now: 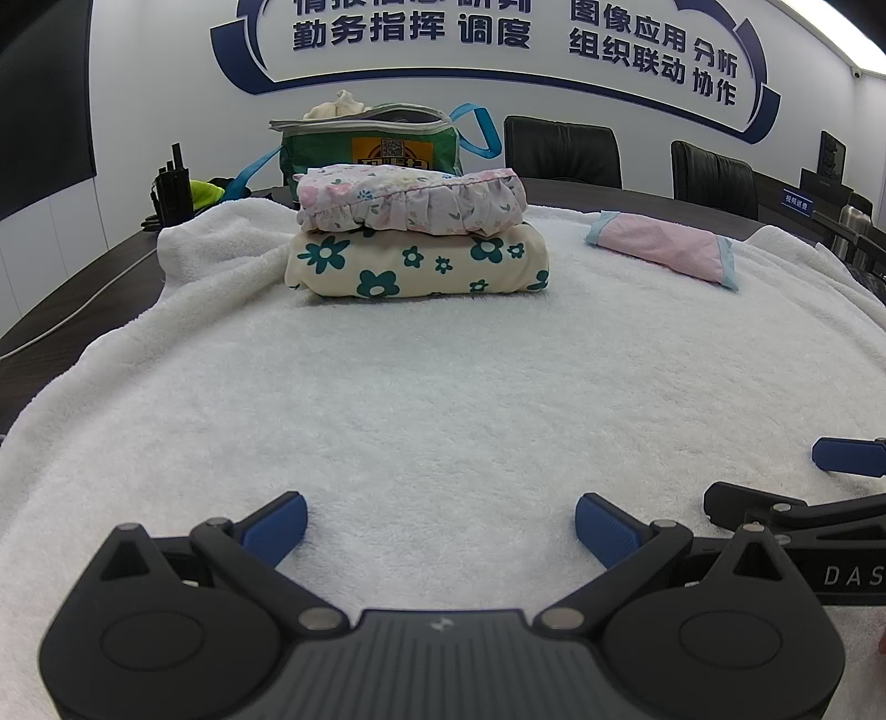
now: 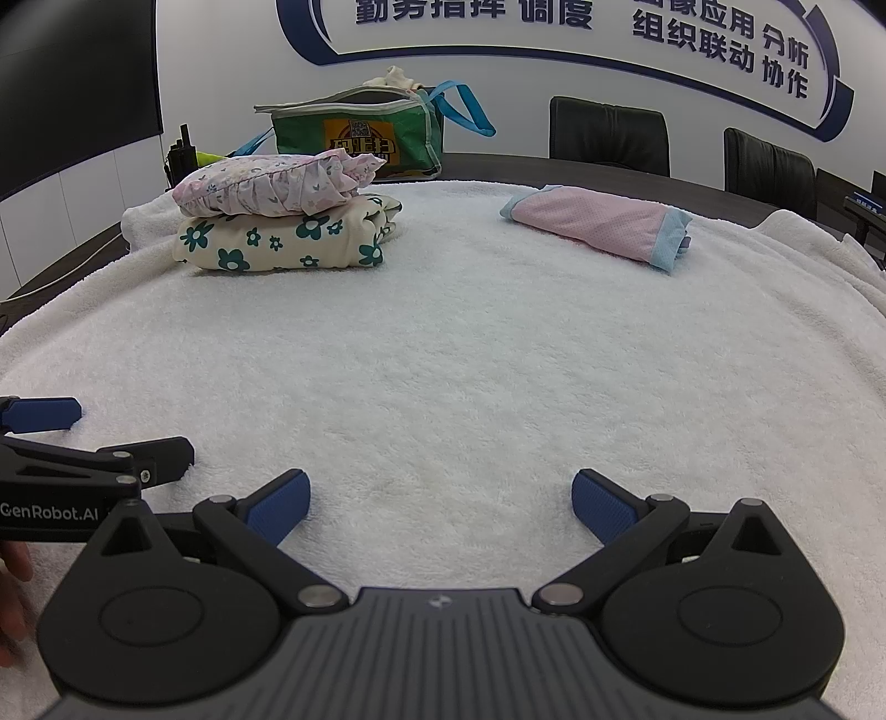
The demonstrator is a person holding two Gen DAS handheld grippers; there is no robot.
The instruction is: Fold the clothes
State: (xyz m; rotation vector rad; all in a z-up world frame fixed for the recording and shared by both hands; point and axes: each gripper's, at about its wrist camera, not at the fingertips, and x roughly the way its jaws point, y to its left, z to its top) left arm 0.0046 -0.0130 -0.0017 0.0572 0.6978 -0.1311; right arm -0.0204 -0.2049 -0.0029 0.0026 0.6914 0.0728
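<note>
Only the right wrist view shows the pink garment's (image 2: 601, 221) folded edge.

Two folded garments sit stacked (image 1: 415, 232) near the towel's (image 1: 443, 387) far left edge, a bag (image 1: 371, 147) behind them; another folded piece (image 1: 662, 246) lies far right.

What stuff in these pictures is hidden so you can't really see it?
- Inside of the green bag: both views, its wall hides everything but a cream bundle poking out.
- Wall lettering: top row cut by the frame edge, both views.
- Dark items on the table's far left: too small to identify.
- Person's hand: right wrist view, blurred and cut by the left edge.
- Cream flowered garment: top covered by the pink ruffled one.
</note>
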